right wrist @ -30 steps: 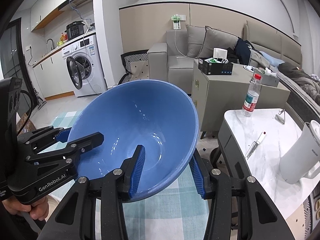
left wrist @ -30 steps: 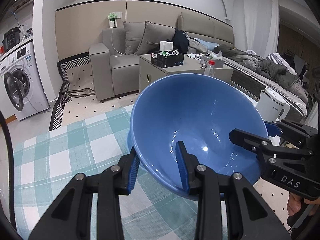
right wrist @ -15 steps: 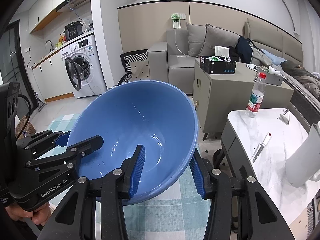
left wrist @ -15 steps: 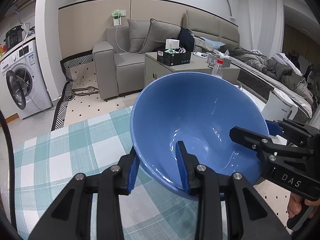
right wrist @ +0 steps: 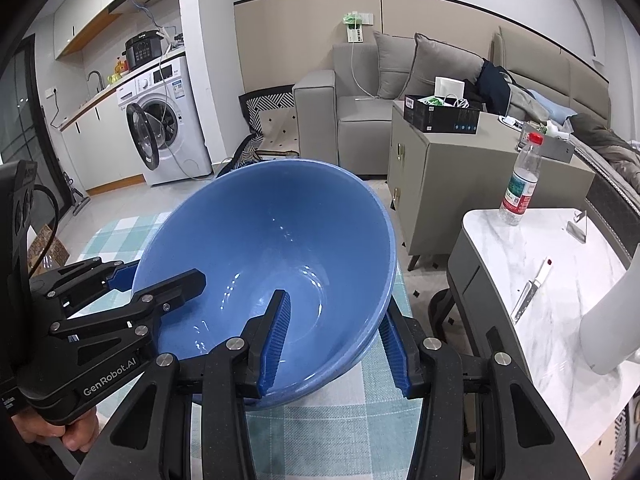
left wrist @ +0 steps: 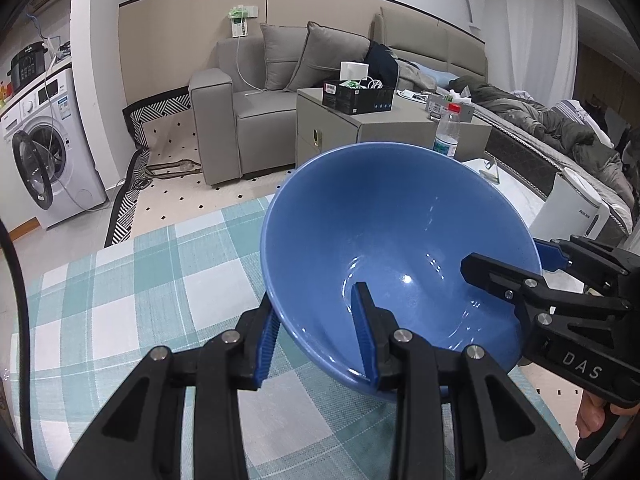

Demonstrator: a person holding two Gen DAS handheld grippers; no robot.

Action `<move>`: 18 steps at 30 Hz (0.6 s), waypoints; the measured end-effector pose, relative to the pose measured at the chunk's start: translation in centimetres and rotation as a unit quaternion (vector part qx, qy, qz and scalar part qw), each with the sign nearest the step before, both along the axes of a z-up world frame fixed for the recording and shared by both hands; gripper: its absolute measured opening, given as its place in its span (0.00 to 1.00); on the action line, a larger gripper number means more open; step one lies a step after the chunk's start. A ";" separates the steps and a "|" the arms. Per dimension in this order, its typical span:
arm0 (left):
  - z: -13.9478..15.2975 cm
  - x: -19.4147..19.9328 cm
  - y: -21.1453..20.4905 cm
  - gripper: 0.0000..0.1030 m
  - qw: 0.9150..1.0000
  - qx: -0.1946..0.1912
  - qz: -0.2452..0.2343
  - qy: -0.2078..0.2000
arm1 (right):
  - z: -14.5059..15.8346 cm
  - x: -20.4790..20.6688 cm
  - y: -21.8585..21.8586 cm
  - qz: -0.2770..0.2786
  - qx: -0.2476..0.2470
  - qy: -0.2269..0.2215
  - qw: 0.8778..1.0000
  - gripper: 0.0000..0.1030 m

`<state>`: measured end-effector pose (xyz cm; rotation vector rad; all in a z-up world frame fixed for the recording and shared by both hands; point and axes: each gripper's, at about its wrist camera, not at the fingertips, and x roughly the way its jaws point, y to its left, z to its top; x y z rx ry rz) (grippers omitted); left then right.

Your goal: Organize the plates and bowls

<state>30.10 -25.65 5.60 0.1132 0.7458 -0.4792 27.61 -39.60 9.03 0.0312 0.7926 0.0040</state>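
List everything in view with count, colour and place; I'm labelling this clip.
bowl: 1, blue, held tilted above the cloth by both tongs on its rim
cloth: 1, teal and white check, on the table under the bowl
bottle: 1, clear with red cap, on the white marble table
kettle: 1, white, on the marble table
knife: 1, white handle, on the marble table
box: 1, black, on the grey cabinet
sofa: 1, grey, by the far wall
washer: 1, white, door open, in the kitchen
left tongs: black with blue pads, shut on the bowl's rim
right tongs: the same, shut on the opposite rim
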 end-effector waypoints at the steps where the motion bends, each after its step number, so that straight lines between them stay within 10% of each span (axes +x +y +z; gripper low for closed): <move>1: -0.1 0.1 0.0 0.32 1.000 0.001 0.000 0.001 | -0.2 0.1 0.0 0.000 -0.001 0.001 1.000 0.45; 18: -2.1 0.9 -1.1 0.33 0.999 0.033 0.003 0.006 | -2.5 1.5 -0.3 -0.002 -0.007 0.021 1.000 0.45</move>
